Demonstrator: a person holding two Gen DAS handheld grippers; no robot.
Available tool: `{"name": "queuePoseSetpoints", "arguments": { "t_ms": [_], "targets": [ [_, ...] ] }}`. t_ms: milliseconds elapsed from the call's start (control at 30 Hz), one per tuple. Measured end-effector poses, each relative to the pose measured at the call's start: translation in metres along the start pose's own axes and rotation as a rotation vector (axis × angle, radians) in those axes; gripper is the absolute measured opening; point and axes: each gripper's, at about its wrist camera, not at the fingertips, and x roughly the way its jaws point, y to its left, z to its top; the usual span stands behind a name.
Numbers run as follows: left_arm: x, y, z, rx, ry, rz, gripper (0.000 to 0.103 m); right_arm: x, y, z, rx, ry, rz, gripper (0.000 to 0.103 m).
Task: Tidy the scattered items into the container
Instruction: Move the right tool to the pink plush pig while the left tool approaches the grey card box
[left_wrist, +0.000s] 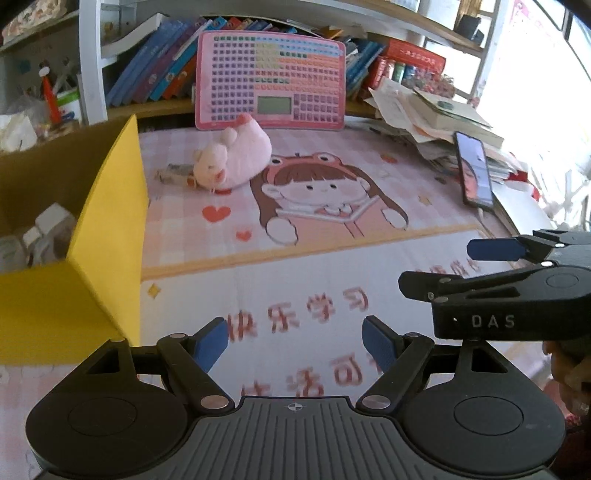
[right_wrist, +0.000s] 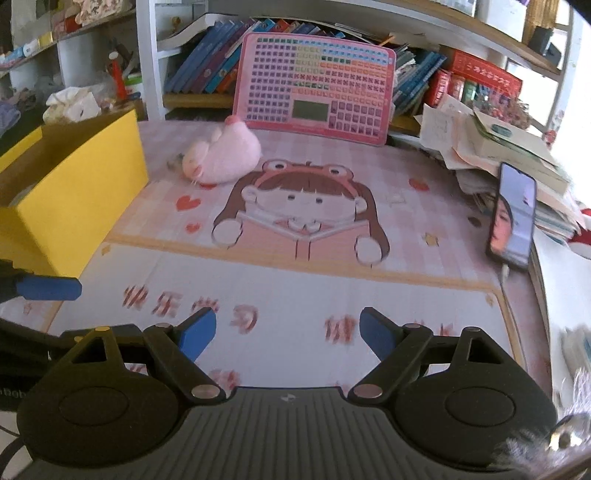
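Both grippers, left gripper (left_wrist: 295, 341) and right gripper (right_wrist: 287, 334), have fingers wide and empty; a shallow pinch could slip off the soft plush pig (left_wrist: 231, 158) short of the yellow box (left_wrist: 107, 236).

Daylight flooded in from the right, where a window blew out to plain white in the left wrist view and washed the stacked loose papers (left_wrist: 424, 110) beside it. The pink cartoon-printed desk mat (left_wrist: 332, 229) was evenly lit, with only soft, faint shadows. Fisheye bending curved the wooden bookshelf (right_wrist: 332, 22) and darkened the top corners. The red printed characters (right_wrist: 192, 302) nearest the lens were smeared by motion blur, while the pink plush pig toy (right_wrist: 221, 158) looked soft too.
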Motion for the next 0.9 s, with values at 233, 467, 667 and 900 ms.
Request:
{"name": "queuePoseSetpoints", "arguments": {
  "t_ms": [233,467,667,900],
  "targets": [
    [0.018,-0.007,0.027,-0.014,-0.034,0.089,0.083,0.033,-0.022,0.031,-0.022,-0.022,0.076,0.085],
    [0.03,-0.006,0.046,-0.019,-0.04,0.166,0.083,0.071,-0.028,0.075,-0.083,-0.073,0.168,0.09],
    [0.042,-0.008,0.06,-0.017,-0.044,0.216,0.088,0.12,-0.013,0.122,-0.066,-0.066,0.301,0.094],
    [0.056,-0.012,0.066,-0.033,-0.015,0.247,0.088,0.19,-0.017,0.159,0.227,0.052,0.421,0.096]
  ]
}}
